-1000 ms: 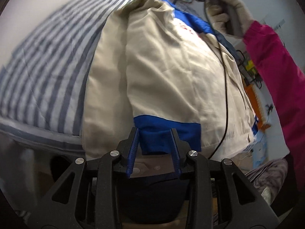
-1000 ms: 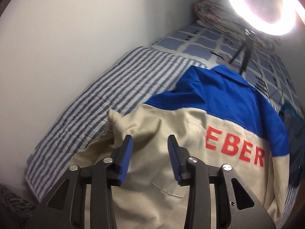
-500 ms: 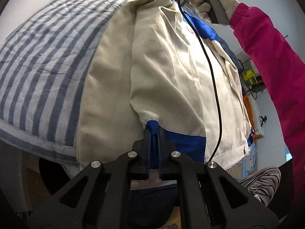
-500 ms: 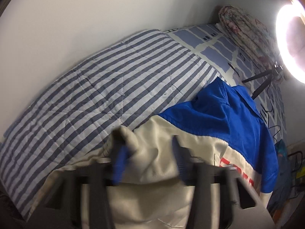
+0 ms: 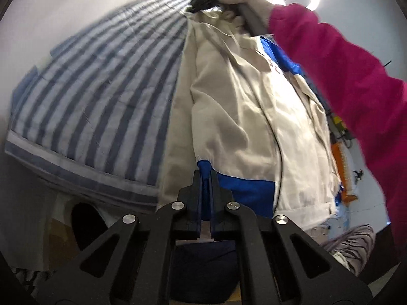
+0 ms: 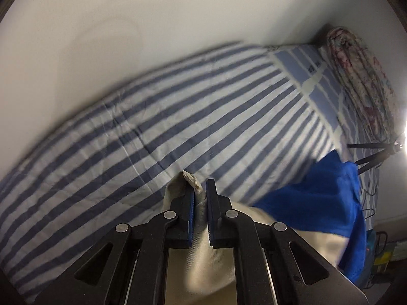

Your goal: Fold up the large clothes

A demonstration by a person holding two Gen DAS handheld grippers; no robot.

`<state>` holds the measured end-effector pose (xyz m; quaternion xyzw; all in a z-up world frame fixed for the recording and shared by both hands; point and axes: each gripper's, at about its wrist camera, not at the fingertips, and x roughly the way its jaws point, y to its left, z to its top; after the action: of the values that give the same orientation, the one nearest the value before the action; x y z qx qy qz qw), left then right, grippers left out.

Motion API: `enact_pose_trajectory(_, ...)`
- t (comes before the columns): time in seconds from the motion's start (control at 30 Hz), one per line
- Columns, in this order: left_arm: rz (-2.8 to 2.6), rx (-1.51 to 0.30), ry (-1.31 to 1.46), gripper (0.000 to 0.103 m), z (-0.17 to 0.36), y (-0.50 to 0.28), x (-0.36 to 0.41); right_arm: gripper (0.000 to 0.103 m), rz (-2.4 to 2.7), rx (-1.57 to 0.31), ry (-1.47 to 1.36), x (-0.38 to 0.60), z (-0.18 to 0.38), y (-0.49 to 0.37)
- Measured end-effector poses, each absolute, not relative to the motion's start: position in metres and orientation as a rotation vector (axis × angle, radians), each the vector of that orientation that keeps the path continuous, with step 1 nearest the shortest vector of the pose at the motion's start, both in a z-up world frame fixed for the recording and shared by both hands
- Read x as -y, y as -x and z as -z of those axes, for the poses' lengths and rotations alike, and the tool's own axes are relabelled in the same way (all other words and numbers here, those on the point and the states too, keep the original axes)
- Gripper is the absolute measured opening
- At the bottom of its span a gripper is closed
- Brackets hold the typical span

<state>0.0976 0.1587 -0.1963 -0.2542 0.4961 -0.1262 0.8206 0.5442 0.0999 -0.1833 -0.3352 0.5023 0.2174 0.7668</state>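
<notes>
I am working both grippers over a bed [image 6: 178, 117] covered in a blue-and-white striped sheet. A large cream jacket [image 5: 241, 117] with blue panels lies lengthwise on it.

The left gripper [image 5: 206, 178] is clenched on the jacket's blue hem band at the near end. The right gripper [image 6: 201, 195] is clenched on a fold of cream cloth at the jacket's far end, beside the blue shoulder panel. In the left wrist view I see a gloved hand [image 5: 244, 2] in a pink sleeve [image 5: 343, 71] holding that right gripper over the far end.

To do this fold well, I judge I should lift both ends together, keep the edge between them taut and straight, and carry it across the body of the jacket so the edge lands parallel to the opposite side.

The cloth sits right between each pair of jaws; the rest of the jacket spreads across the bed between the two grippers.
</notes>
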Motion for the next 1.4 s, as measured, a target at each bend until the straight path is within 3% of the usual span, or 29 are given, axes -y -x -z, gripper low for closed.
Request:
enact_pose_trajectory(0.1, 0.284, -1.063, 0.545, 0.004, 0.197, -0.098, -0.156, 0.010, -0.474, -1.066, 0.728, -0.095, 0.183, -0.540)
enact_pose_trajectory(0.13, 0.293, -1.071, 0.565, 0.012, 0.199, -0.100, -0.157, 0.012, -0.476, -1.067, 0.715, -0.092, 0.178, -0.540)
enact_pose_trajectory(0.17, 0.302, -1.074, 0.586, 0.025, 0.200, -0.100, -0.159, 0.020, -0.475, -1.062, 0.707, -0.088, 0.170, -0.539)
enact_pose_trajectory(0.23, 0.311, -1.066, 0.628, 0.039, 0.200, -0.102, -0.163, 0.033, -0.499, -0.983, 0.675, -0.080, 0.150, -0.534)
enact_pose_trajectory(0.27, 0.311, -1.059, 0.652, 0.040, 0.201, -0.103, -0.166, 0.037, -0.511, -0.975, 0.663, -0.074, 0.140, -0.531)
enact_pose_trajectory(0.4, 0.305, -1.063, 0.708, 0.040, 0.207, -0.109, -0.171, 0.037, -0.560, -1.005, 0.593, -0.058, 0.130, -0.521)
enact_pose_trajectory(0.43, 0.299, -1.086, 0.724, 0.028, 0.213, -0.115, -0.171, 0.037, -0.561, -1.008, 0.593, -0.057, 0.132, -0.519)
enact_pose_trajectory(0.47, 0.297, -1.111, 0.718, 0.003, 0.218, -0.119, -0.168, 0.037, -0.557, -1.014, 0.589, -0.054, 0.136, -0.516)
enact_pose_trajectory(0.6, 0.290, -1.076, 0.649, 0.003, 0.201, -0.111, -0.159, 0.037, -0.531, -1.037, 0.539, -0.042, 0.146, -0.518)
enact_pose_trajectory(0.73, 0.281, -0.916, 0.548, 0.003, 0.143, -0.082, -0.167, 0.037, -0.529, -1.056, 0.470, -0.026, 0.144, -0.530)
enact_pose_trajectory(0.97, 0.178, -1.135, 0.600, 0.003, 0.220, -0.089, -0.180, 0.038, -0.556, -1.035, 0.394, -0.034, 0.139, -0.533)
enact_pose_trajectory(1.1, 0.180, -1.112, 0.492, 0.003, 0.210, -0.084, -0.166, 0.038, -0.532, -0.994, 0.497, -0.057, 0.151, -0.530)
enact_pose_trajectory(1.33, 0.164, -1.138, 0.429, 0.005, 0.211, -0.082, -0.152, 0.038, -0.675, -0.963, 0.297, -0.035, 0.126, -0.522)
enact_pose_trajectory(1.4, 0.156, -1.113, 0.419, 0.010, 0.203, -0.078, -0.151, 0.044, -0.683, -0.928, 0.197, 0.002, 0.107, -0.527)
